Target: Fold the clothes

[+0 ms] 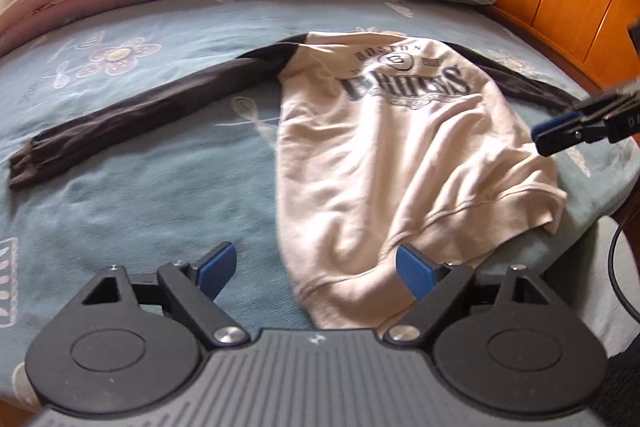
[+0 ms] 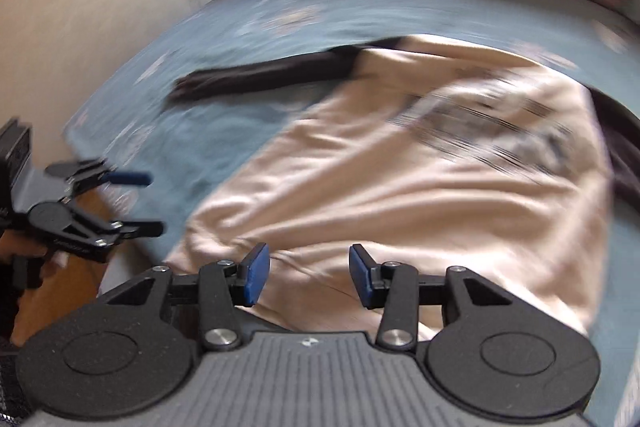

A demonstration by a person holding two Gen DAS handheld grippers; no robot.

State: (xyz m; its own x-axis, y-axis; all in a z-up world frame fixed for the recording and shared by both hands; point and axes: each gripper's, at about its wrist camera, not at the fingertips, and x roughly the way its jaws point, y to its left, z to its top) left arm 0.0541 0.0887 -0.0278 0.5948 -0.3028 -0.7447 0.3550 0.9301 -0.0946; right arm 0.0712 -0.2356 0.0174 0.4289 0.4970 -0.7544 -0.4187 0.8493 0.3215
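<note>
From my left wrist, the cream sweatshirt point(image 1: 400, 155) lies face up on the bed point(image 1: 140, 219), dark sleeve point(image 1: 132, 115) stretched left for folding. My left claw point(image 1: 316, 271) gapes empty over the hem. From my right wrist, blurred, my right claw point(image 2: 309, 275) hangs half-open, empty, above the sweatshirt point(image 2: 400, 195).

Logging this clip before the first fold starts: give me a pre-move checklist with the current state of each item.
1. Sweatshirt lies face up on the bed, print visible: ok.
2. Body smoothed flat: not ok, wrinkles run across it and the hem is bunched.
3. Left sleeve stretched out straight: ok.
4. Right sleeve laid out: cannot tell, only partly in view.
5. Left gripper jaws open, nothing held, hovering by the hem: ok.
6. Right gripper jaws open and empty over the body: ok, though its view is blurred.
</note>
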